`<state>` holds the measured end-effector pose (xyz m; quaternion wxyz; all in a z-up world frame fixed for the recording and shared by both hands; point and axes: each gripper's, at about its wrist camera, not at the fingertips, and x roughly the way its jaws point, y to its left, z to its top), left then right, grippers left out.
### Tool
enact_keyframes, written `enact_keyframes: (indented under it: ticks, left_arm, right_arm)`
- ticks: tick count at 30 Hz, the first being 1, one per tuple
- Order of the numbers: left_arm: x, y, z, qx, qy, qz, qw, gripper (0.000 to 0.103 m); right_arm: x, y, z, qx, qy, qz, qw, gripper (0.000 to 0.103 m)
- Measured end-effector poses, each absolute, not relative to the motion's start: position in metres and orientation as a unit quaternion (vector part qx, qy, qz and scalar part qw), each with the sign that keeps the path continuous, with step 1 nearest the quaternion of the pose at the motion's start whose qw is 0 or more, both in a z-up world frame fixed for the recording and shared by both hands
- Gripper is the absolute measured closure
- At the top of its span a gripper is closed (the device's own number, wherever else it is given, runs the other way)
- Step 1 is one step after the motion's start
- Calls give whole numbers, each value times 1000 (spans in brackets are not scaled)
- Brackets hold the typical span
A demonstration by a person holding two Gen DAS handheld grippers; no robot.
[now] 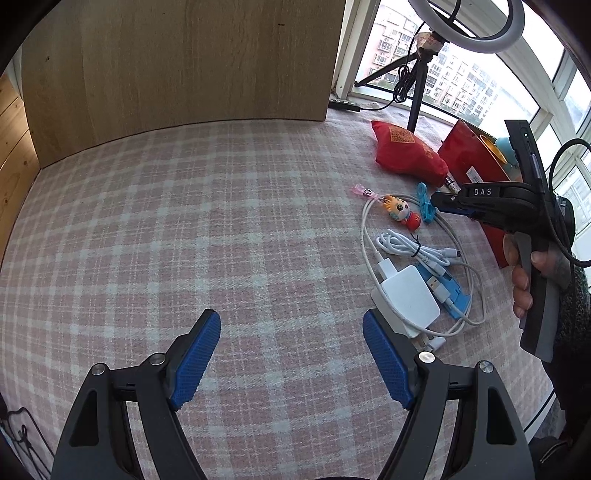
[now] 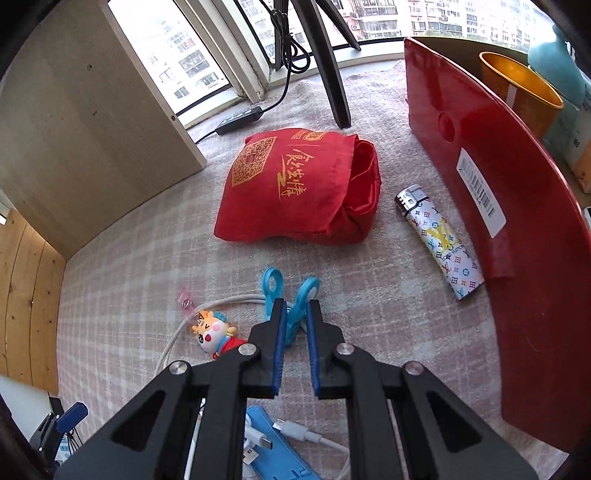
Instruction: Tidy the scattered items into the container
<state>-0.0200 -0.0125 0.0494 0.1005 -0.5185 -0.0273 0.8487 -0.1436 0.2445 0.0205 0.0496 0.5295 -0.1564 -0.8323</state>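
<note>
A pink-and-white plaid cloth [image 1: 184,229] covers the table; red pouch [image 2: 295,188] (gold lettering), light-blue clip [image 2: 295,295], monogram-patterned white lighter [image 2: 441,242], glossy red box [image 2: 517,240], white charger [image 1: 408,295].

Soft daylight from the windows [image 1: 458,85] lights both sharp views; shadows are faint, glare marks the red box [image 2: 480,155], and edges bend darkly.

Home, likely enclosed balcony: curved windows [image 1: 461,85] facing apartment blocks [image 2: 376,14], plaid cloth [image 1: 221,221] over surface, wood panel [image 1: 177,62], ring light [image 1: 476,22] on tripod, red pouch [image 2: 295,188], charger [image 1: 408,295].
</note>
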Motion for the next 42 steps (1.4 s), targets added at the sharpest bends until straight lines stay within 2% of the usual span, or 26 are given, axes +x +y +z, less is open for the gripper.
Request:
enact_keyframes:
  ticks: [7,9,26,35,42]
  left_arm:
    - [-20,-10,51,-519,-23,849,101,25]
    - [-21,-10,51,-519,-22,849,101,25]
    - [-20,-7,50,-519,-19,848,102,25]
    - [-12,-2,69,-507,-4,857,95,25]
    - [6,15,91,-495,6,864,92,25]
  right_arm:
    - [-141,245,22,521,-161,-837,58,96]
    - [-137,247,25,518,-167,-837,61,101]
    - [-126,254,39,501,-195,-839,78,102]
    - [-92,287,103,448,-253,-849,123,102]
    - [-45,351,132,416,-295,-852,115,102]
